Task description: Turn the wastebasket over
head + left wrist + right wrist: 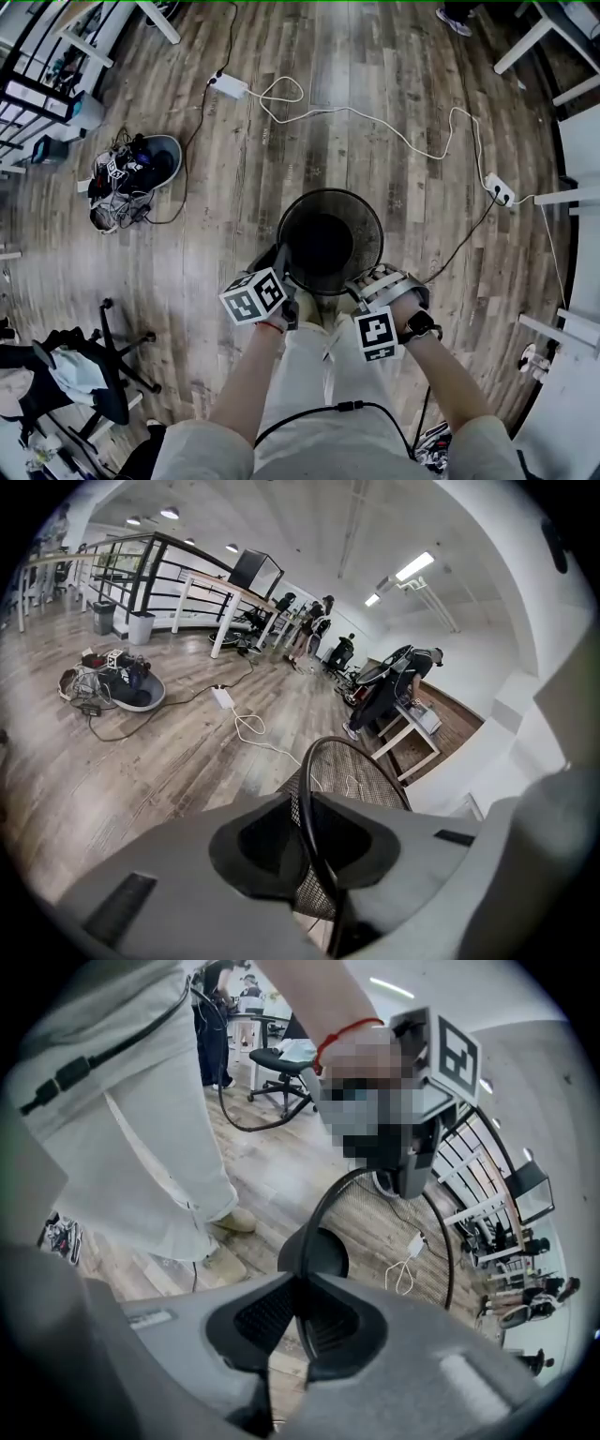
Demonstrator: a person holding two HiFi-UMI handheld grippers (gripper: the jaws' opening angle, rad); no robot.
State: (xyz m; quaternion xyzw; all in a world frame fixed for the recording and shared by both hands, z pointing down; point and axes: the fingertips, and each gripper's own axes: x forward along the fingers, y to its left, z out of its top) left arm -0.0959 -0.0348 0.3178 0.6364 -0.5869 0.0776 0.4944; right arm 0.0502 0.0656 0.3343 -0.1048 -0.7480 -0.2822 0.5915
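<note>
Left tool (281, 261) on near-left rim of wastebasket (367, 217), right tool (362, 287) on near-right rim; power strip (228, 86) on floor (375, 66) behind.

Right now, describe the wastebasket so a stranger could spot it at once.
Over the wood floor, look just ahead of the person's legs. The wastebasket is the round black mesh bin, mouth up, rim pinched by the left gripper and right gripper; the grey tub to its left is shallow and full of cables.
</note>
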